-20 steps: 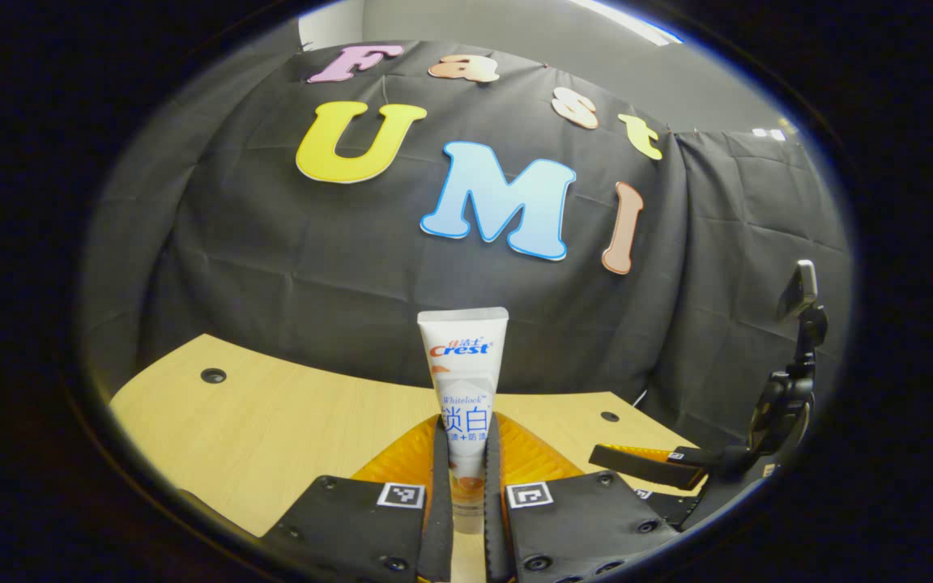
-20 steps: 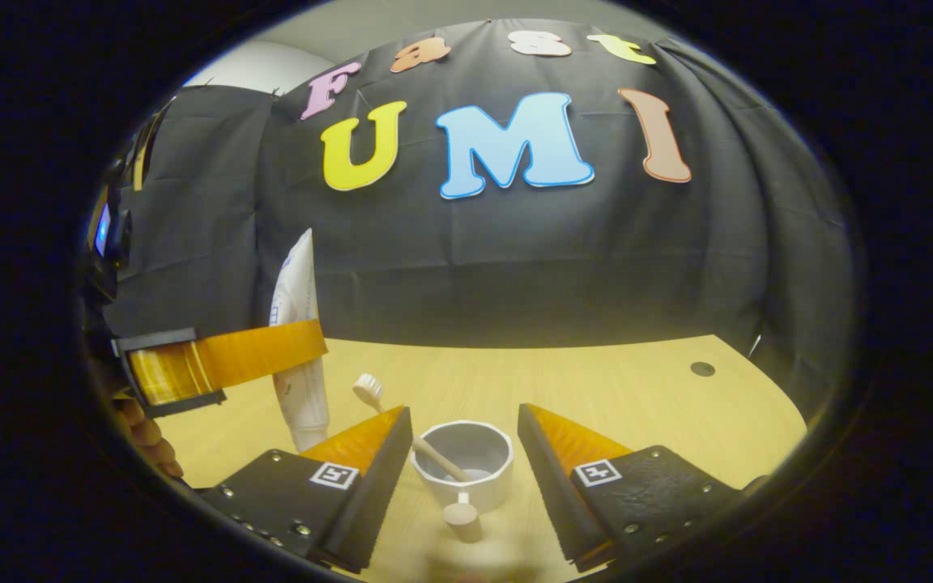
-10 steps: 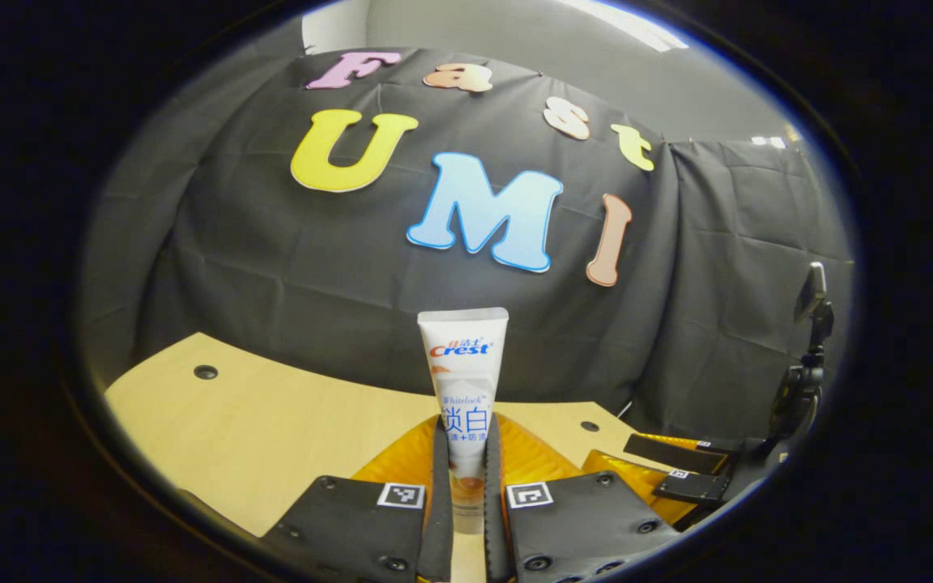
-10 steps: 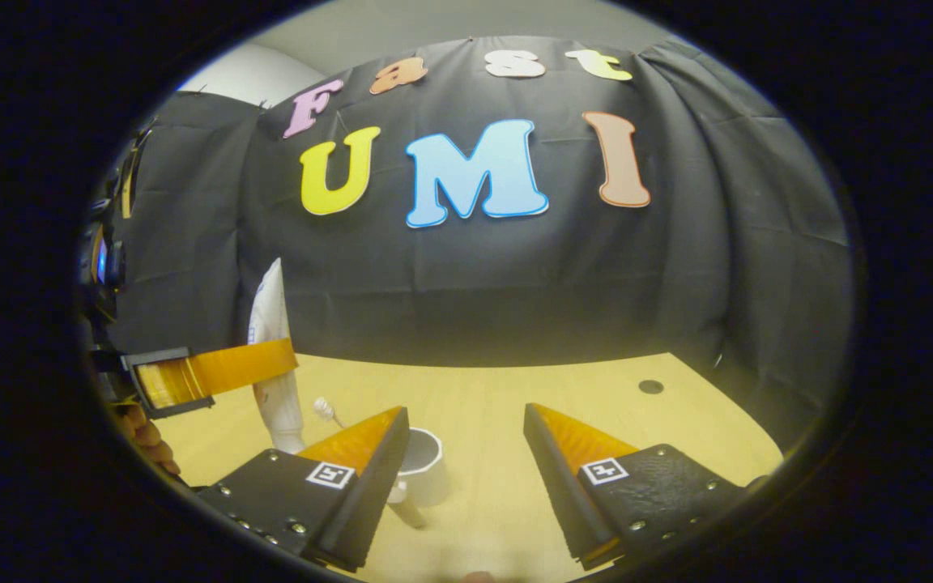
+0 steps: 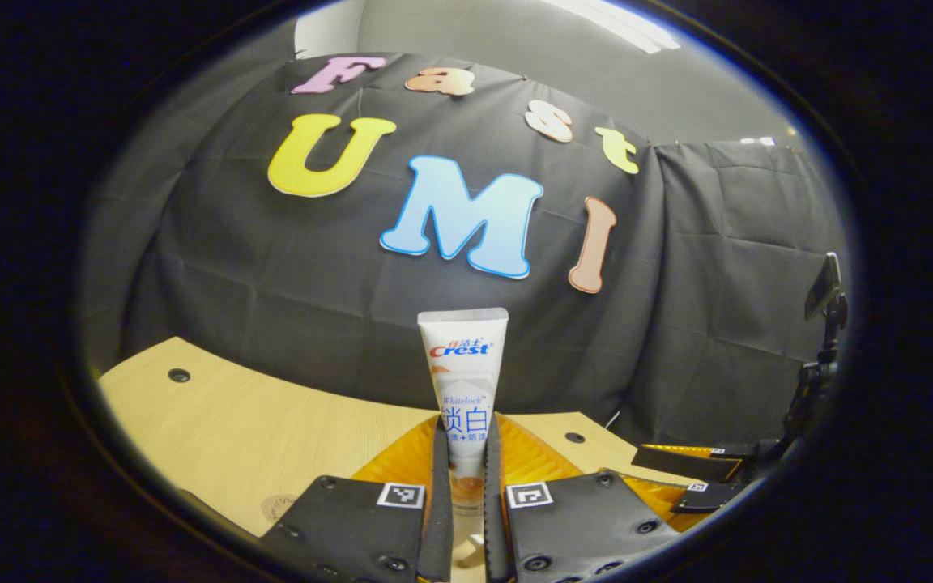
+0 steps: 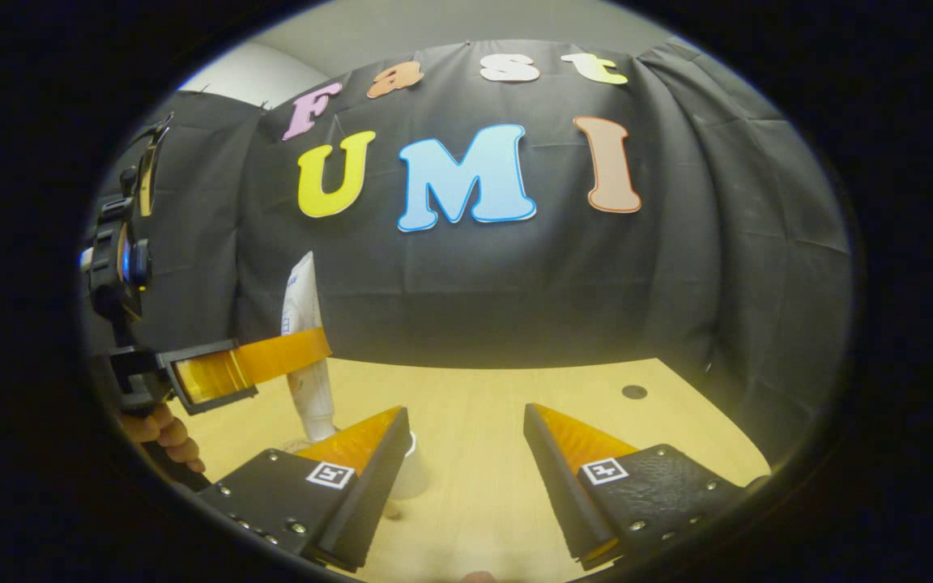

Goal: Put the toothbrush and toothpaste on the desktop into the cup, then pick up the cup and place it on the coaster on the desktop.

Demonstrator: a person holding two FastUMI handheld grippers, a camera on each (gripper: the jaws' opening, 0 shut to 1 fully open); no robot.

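The white toothpaste tube [image 5: 463,380] stands upright with its cap end down, and my left gripper [image 5: 463,486] is shut on its lower part. In the right gripper view the same tube [image 6: 304,340] hangs in the left gripper [image 6: 272,363] just above and left of the white cup [image 6: 411,476]. My right gripper [image 6: 466,453] is open with nothing between its fingers, and its left finger [image 6: 369,461] hides most of the cup. A bit of wooden toothbrush handle [image 6: 390,510] pokes out below the cup. A pale round disc [image 5: 276,506], likely the coaster, lies on the desk.
The light wooden desk [image 6: 499,421] has small dark holes [image 6: 634,392] near its back edge. A hand [image 6: 163,429] holds the left gripper. My right gripper [image 5: 697,476] sits low at the right in the left gripper view, with a stand [image 5: 823,340] behind it.
The left gripper has carried the toothpaste rightward, closer to the cup. In the right gripper view the cup has slid from between the fingers to behind the left finger.
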